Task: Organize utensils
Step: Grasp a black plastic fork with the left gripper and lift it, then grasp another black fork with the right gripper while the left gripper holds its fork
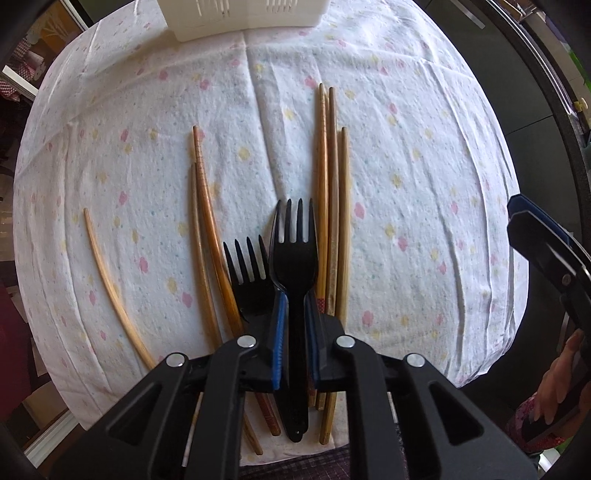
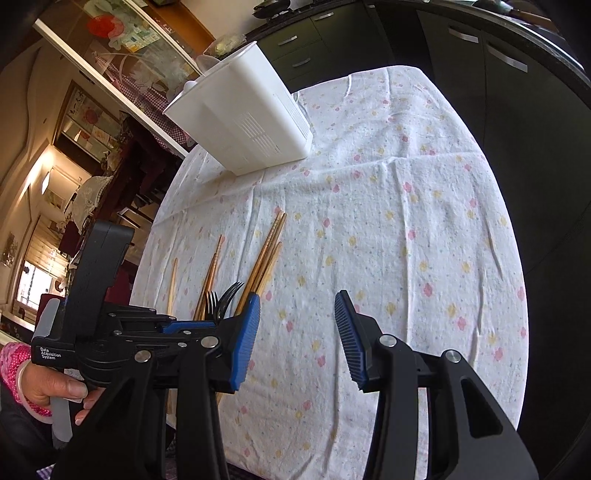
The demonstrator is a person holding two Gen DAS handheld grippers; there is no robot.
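Note:
My left gripper (image 1: 295,317) is shut on a black plastic fork (image 1: 295,258), tines pointing away, held just above the table. A second black fork (image 1: 249,273) lies just left of it. Several wooden chopsticks lie on the flowered cloth: a bundle (image 1: 332,206) to the right of the fork, two (image 1: 205,221) to the left, and one (image 1: 110,288) further left. The white utensil basket (image 1: 240,18) stands at the far edge; it also shows in the right wrist view (image 2: 247,118). My right gripper (image 2: 297,332) is open and empty above the cloth, right of the utensils (image 2: 229,295).
The table is covered by a white flowered cloth (image 2: 388,221). Dark cabinets (image 2: 498,92) stand beyond the far and right edges. The right gripper's body (image 1: 546,258) shows at the right edge of the left wrist view.

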